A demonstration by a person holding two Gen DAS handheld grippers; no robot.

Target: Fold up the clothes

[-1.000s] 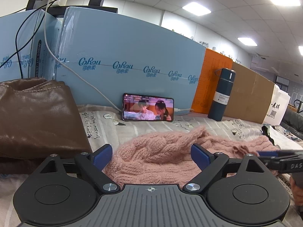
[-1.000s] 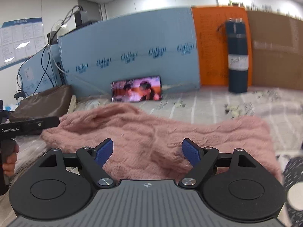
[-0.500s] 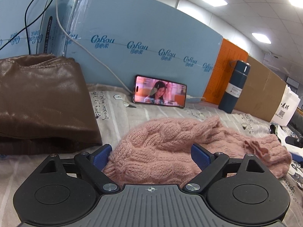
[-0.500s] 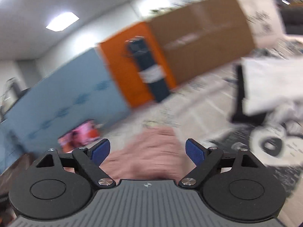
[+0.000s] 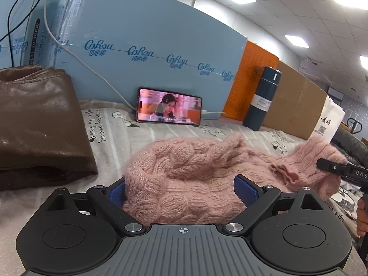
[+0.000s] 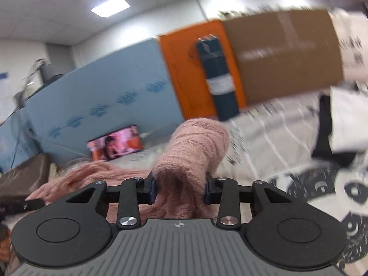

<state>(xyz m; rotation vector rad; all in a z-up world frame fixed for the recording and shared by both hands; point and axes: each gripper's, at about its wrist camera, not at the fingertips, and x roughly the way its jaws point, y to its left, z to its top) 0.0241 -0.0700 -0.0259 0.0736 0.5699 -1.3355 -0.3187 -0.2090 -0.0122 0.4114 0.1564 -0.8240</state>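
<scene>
A pink cable-knit sweater (image 5: 184,161) lies bunched on the patterned sheet (image 5: 115,133). My left gripper (image 5: 181,192) is open, low over the sheet, with the sweater's near bulge between its blue pads (image 5: 246,191). The right gripper (image 6: 179,188) has its jaws closing, and they pinch a rolled end of the sweater (image 6: 195,142) that stands up between them. In the left wrist view the right gripper's black fingers (image 5: 333,168) grip the sweater's raised far-right end.
A folded brown leather jacket (image 5: 34,126) lies at the left. A phone (image 5: 169,108) playing video leans on the blue board (image 5: 149,34), with a dark bottle (image 5: 262,99), an orange board and a cardboard box (image 5: 294,105) behind. A black-and-white garment (image 6: 333,184) lies at the right.
The right gripper swung towards the sweater's right end, closed on it and raised it. The left gripper stayed put, open, with the sweater's bulge now deeper between its fingers.
</scene>
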